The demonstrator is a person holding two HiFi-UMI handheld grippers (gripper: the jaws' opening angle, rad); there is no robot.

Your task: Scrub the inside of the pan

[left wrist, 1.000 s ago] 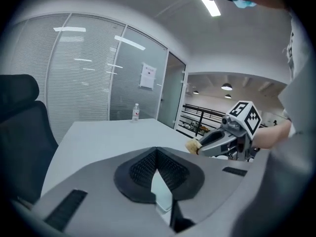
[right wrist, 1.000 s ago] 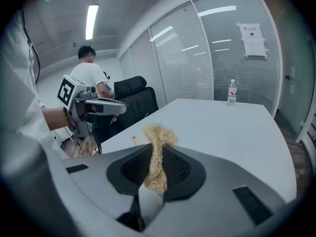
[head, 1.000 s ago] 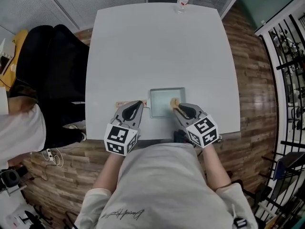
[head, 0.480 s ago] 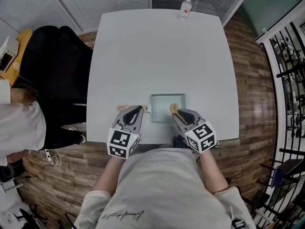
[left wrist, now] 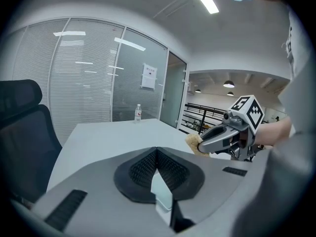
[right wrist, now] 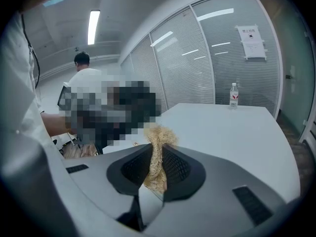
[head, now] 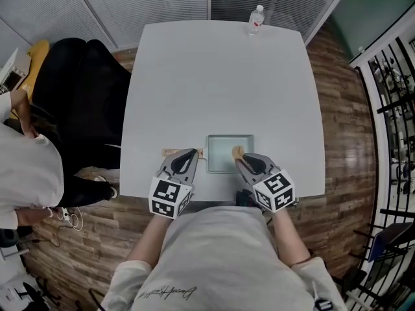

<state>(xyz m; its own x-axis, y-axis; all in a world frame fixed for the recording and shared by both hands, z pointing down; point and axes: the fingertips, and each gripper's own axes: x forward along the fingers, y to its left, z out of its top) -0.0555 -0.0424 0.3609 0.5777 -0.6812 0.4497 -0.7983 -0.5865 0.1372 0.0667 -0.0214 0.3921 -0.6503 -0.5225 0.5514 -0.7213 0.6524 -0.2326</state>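
The right gripper (head: 239,156) is clenching one tan, fibrous scrubber (right wrist: 158,144), its frayed tuft sticking out past the tips. One square, shallow, pale-green pan (head: 222,149) with rounded corners is lying just ahead of those tips and just right of the left gripper (head: 189,154). The left gripper's jaws are pressing together with nothing showing between them. One clear plastic bottle (head: 257,17) is standing far beyond both grippers on the smooth white table (head: 214,76).

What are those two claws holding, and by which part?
The right gripper pinches a tan fibrous scrubber by one end, its tuft poking out past the tips. The left gripper is shut, with nothing between its jaws.
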